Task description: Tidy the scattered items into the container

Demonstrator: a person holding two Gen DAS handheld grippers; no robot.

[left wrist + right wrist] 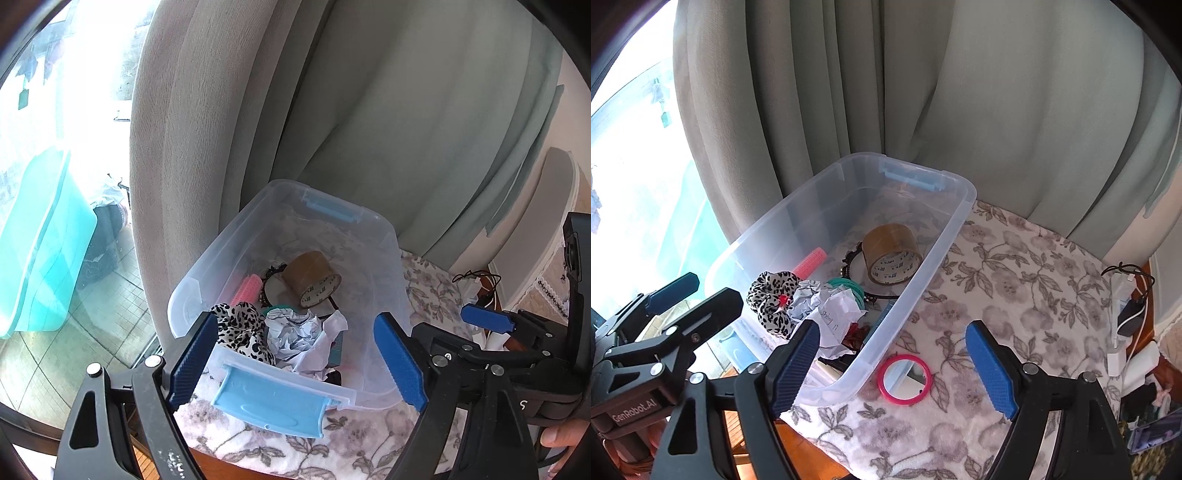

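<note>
My left gripper (295, 354) hangs wide open and empty over the near end of the clear container (955, 225), whose long axis runs away from me toward the curtain (1015, 110). My right gripper (894, 365) is spread wide too, holding nothing, above the pink mirror (905, 379), which lies flat, glass up, on the floral bench cloth (1015, 277) just beside the container's near corner. The tape roll (892, 258) lies on its side inside.

Home room, heavy curtains (923, 92), floral tablecloth (1015, 280), balcony window (55, 110)
</note>
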